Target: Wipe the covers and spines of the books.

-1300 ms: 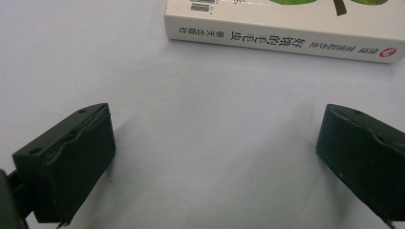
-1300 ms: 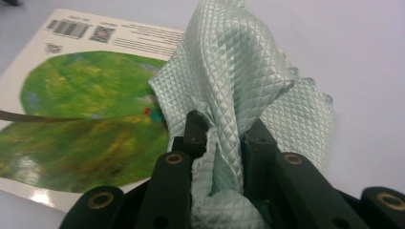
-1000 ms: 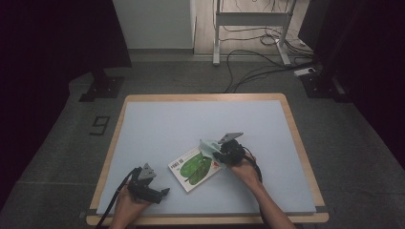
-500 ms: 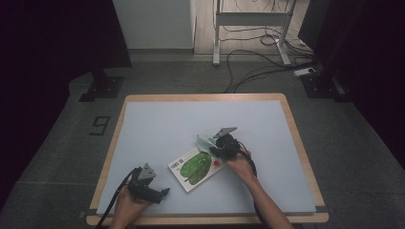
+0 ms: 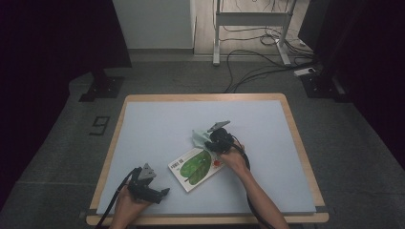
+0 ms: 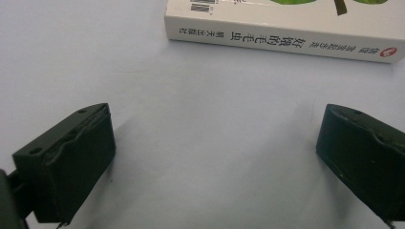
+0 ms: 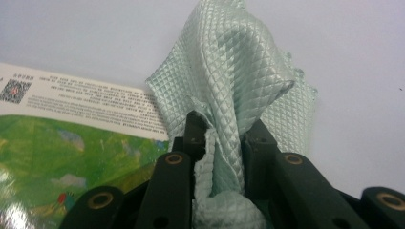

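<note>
A: Since the earlier frame the right hand-held gripper (image 5: 210, 138) has slid left and slightly nearer across the desk (image 5: 157, 124), dragging the pale green cloth (image 7: 239, 86) to the far right corner of the book (image 5: 197, 167); left hand-held gripper (image 5: 160, 192) unmoved at the near left, jaws wide apart with nothing between them.

B: Grip on the right?

A: Jaws clamped on a bunched fold of the cloth. Cloth sits just past the book's far edge, touching or overlapping its corner; which of the two, I cannot tell.

B: Risks?

A: Judgement only: the fold is thin and loosely gathered, so it could slip out under drag. The book lies unrestrained, so a wipe across its glossy cover may push it toward the near edge.

B: Legible text?

A: Spine (image 6: 286, 40) in the left gripper view carries Chinese characters, upside down, plus a small red logo and part of a barcode. Cover shows a QR code (image 7: 14, 90) and fine print, too small to read.
</note>
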Demonstrator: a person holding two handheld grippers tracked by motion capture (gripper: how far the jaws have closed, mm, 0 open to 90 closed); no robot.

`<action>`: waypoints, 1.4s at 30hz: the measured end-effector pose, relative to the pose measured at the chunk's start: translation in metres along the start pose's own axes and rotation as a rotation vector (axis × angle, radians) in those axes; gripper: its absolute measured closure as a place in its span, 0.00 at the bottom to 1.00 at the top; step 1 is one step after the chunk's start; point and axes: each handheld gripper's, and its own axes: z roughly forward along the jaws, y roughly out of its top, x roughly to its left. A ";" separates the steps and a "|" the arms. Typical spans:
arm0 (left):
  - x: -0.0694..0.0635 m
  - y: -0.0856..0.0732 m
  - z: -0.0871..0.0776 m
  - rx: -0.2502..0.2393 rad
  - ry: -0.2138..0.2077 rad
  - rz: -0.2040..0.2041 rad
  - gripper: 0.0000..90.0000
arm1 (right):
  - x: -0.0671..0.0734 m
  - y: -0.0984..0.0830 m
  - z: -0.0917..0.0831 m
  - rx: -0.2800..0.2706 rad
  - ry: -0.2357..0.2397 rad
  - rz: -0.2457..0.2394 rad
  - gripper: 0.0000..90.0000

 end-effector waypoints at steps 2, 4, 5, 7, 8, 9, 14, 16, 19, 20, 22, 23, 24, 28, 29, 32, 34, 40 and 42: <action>0.000 0.000 0.000 0.000 0.000 0.000 0.00 | 0.001 0.001 0.000 0.001 -0.005 -0.004 0.83; 0.000 0.000 0.000 0.000 0.000 0.000 0.00 | 0.003 0.001 0.001 0.003 -0.006 -0.014 0.83; 0.000 0.000 0.000 0.000 0.000 0.000 0.00 | 0.004 0.001 0.001 0.002 0.003 -0.016 0.83; 0.000 0.000 0.000 0.000 0.000 0.000 0.00 | 0.009 0.002 0.002 0.004 0.016 -0.019 0.83; 0.000 0.000 0.000 0.000 0.000 0.000 0.00 | 0.011 0.003 0.002 0.003 0.018 -0.025 0.83; 0.000 0.000 0.000 0.000 0.000 0.000 0.00 | 0.014 0.003 0.002 0.004 0.025 -0.030 0.83; 0.000 0.000 0.000 -0.001 -0.001 -0.001 0.00 | 0.026 0.005 0.005 -0.001 0.053 -0.049 0.83; 0.000 0.000 0.000 -0.001 -0.001 -0.001 0.00 | 0.031 0.007 0.005 0.003 0.062 -0.057 0.83; 0.000 0.000 0.000 -0.001 0.000 -0.001 0.00 | 0.039 0.008 0.007 -0.002 0.083 -0.069 0.83; 0.000 0.000 0.000 -0.001 0.000 -0.001 0.00 | 0.042 0.008 0.007 -0.002 0.088 -0.074 0.83; 0.000 0.000 0.000 -0.001 -0.001 -0.001 0.00 | 0.048 0.009 0.008 -0.001 0.098 -0.082 0.83; 0.000 0.000 0.000 -0.001 0.000 -0.001 0.00 | 0.051 0.010 0.008 -0.001 0.106 -0.089 0.83; 0.000 0.000 0.000 -0.001 -0.001 -0.001 0.00 | 0.054 0.011 0.009 -0.003 0.118 -0.098 0.83; 0.000 0.000 0.000 -0.001 0.000 -0.001 0.00 | 0.070 0.015 0.013 -0.006 0.158 -0.119 0.83; 0.000 0.000 0.000 -0.001 0.000 -0.001 0.00 | 0.073 0.016 0.014 -0.006 0.161 -0.127 0.83; 0.000 0.000 0.000 0.000 -0.001 0.000 0.00 | 0.085 0.020 0.017 -0.003 0.175 -0.152 0.83; 0.000 0.000 0.000 -0.001 0.000 0.000 0.00 | 0.093 0.022 0.019 -0.003 0.189 -0.165 0.83; 0.000 0.000 0.000 -0.001 0.001 -0.001 0.00 | 0.109 0.026 0.023 -0.006 0.222 -0.194 0.83; 0.000 0.000 0.000 0.000 0.002 0.001 0.00 | 0.114 0.027 0.024 -0.008 0.231 -0.200 0.83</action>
